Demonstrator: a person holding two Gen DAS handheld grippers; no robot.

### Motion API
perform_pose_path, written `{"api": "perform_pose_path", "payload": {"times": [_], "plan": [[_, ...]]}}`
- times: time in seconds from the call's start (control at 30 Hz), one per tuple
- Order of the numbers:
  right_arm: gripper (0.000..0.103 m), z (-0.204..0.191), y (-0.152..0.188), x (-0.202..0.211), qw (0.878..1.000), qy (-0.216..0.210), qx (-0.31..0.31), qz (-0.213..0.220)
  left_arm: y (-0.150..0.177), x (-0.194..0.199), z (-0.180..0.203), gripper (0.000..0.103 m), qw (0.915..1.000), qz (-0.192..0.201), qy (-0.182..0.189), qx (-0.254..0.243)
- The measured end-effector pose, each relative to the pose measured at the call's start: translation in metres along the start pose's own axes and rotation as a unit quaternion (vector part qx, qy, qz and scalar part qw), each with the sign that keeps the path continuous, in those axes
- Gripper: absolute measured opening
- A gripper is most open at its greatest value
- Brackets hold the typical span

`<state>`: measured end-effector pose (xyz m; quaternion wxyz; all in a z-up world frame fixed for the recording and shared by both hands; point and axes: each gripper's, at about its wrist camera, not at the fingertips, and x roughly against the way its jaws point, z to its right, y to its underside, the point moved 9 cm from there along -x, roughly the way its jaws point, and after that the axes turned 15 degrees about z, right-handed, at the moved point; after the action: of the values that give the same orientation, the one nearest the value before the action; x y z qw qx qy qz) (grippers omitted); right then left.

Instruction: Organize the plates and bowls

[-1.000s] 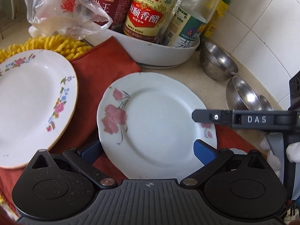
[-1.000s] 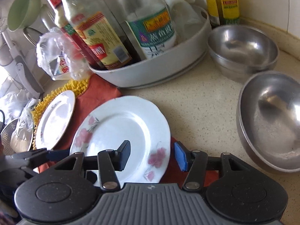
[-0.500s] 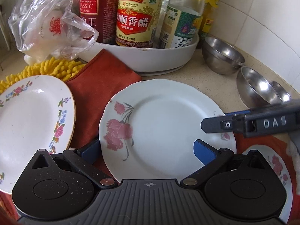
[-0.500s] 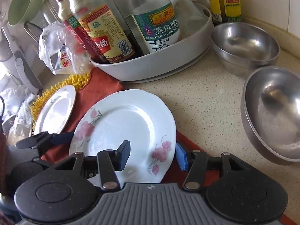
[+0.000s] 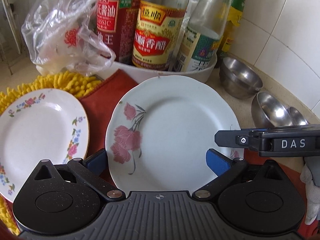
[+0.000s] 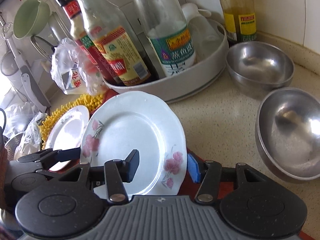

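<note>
Two hand-held grippers, left (image 5: 156, 160) and right (image 6: 162, 165), each straddle opposite edges of the rose-printed plate (image 5: 174, 132), raised tilted over the red cloth (image 5: 100, 108) on the desk; whether either clamps is unclear, so it could slip.

Both views ride on the grippers, looking forward and steeply down along the fingers, close over the desk (image 6: 216, 120). The left wrist view faces the rose plate (image 5: 174, 128) head-on; the right wrist view sees that same plate (image 6: 136, 132) ahead and slightly left. Both share the bottle tray (image 5: 160, 76) beyond.
</note>
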<state>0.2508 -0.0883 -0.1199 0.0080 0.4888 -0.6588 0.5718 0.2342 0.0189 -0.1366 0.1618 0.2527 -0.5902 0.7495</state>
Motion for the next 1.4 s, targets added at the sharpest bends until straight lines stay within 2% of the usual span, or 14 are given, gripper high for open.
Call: {"api": "perform_pose_path", "payload": {"times": [0.23,0.47,0.93,1.13,1.4], "plan": [[0.050,-0.007,-0.009,0.020,1.000,0.008,-0.002,0.019,-0.015,0.015,0.009,0.102,0.9996,0.022,0.010,-0.014],[0.050,-0.004,-0.001,0.057,0.999,0.023,-0.021,0.026,-0.013,0.032,0.029,0.102,0.9986,0.026,0.033,-0.032],[0.050,0.030,0.057,0.126,0.992,0.089,-0.090,0.012,0.039,0.044,0.091,0.102,0.9897,-0.028,0.110,-0.088],[0.050,0.044,0.078,0.142,0.987,0.109,-0.117,0.004,0.060,0.048,0.112,0.102,0.9847,-0.052,0.125,-0.109],[0.051,0.047,0.094,0.154,0.986,0.122,-0.113,-0.005,0.078,0.054,0.123,0.102,0.9812,-0.069,0.135,-0.120]]}}
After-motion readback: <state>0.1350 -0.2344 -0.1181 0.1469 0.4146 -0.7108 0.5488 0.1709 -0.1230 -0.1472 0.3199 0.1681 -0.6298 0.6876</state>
